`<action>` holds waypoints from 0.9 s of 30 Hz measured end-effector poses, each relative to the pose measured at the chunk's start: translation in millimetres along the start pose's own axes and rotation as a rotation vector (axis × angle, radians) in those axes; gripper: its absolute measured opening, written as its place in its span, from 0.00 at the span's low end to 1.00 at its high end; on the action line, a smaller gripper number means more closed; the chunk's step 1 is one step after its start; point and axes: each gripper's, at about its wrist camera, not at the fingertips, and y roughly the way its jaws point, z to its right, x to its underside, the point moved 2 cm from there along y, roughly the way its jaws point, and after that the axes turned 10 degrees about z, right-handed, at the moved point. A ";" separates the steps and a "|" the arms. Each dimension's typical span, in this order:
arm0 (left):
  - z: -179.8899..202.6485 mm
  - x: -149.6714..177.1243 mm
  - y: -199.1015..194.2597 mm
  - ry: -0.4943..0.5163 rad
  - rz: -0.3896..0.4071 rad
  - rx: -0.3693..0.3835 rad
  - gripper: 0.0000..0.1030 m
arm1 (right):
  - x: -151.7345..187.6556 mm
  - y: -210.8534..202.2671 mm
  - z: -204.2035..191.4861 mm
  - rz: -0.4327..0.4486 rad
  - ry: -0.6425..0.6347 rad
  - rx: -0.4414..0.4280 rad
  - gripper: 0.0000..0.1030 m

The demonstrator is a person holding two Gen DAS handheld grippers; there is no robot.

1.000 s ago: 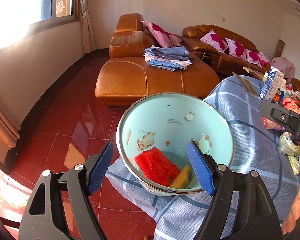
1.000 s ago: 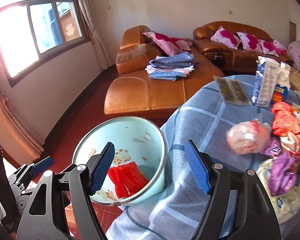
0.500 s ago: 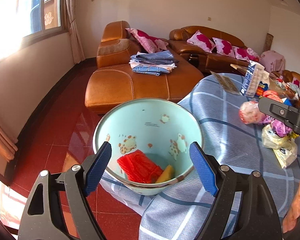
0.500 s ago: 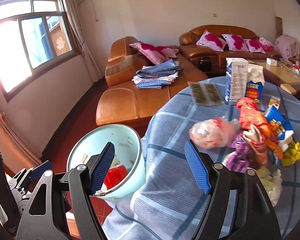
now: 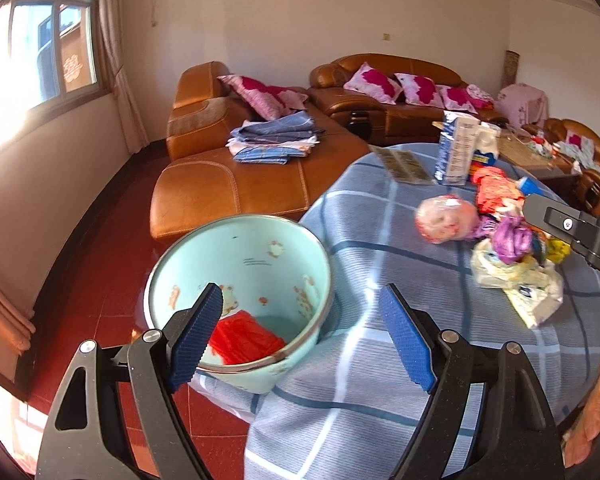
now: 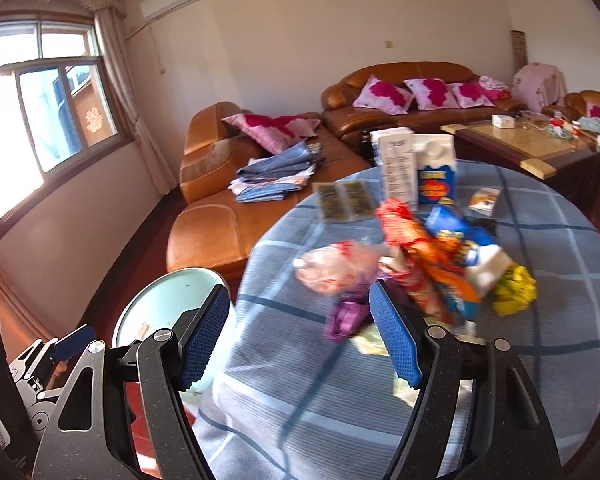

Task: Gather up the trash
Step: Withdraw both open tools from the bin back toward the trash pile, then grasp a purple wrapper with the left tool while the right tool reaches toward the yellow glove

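A mint-green bin [image 5: 256, 256] stands at the round table's left edge with a red wrapper [image 5: 246, 340] inside; it also shows in the right wrist view [image 6: 168, 300]. A heap of trash lies on the blue checked tablecloth [image 6: 500, 360]: a pink plastic bag [image 6: 332, 268], a purple wrapper [image 6: 346, 316], an orange-red snack bag [image 6: 416, 256], a yellow wrapper [image 6: 514, 286]. My left gripper [image 5: 300, 338] is open and empty above the bin's right rim. My right gripper [image 6: 300, 334] is open and empty, just short of the purple wrapper.
Two cartons [image 6: 416, 168] and a dark flat packet [image 6: 342, 200] stand at the table's far side. A brown leather sofa [image 5: 236, 184] with folded cloths lies behind the bin. A coffee table [image 6: 528, 148] stands at the right. The floor is red tile.
Both grippers have swung right, away from the bin and toward the trash heap on the table. The right view now faces the heap closely. Both stay open.
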 end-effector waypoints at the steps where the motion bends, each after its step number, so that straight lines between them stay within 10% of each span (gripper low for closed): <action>1: 5.0 -0.6 -0.4 0.004 0.001 0.005 0.77 | 0.2 -3.2 5.4 0.003 0.005 0.010 0.70; 27: 89.5 3.7 -0.1 0.073 -0.009 0.140 0.86 | 11.1 -53.9 112.7 0.035 0.098 0.209 0.69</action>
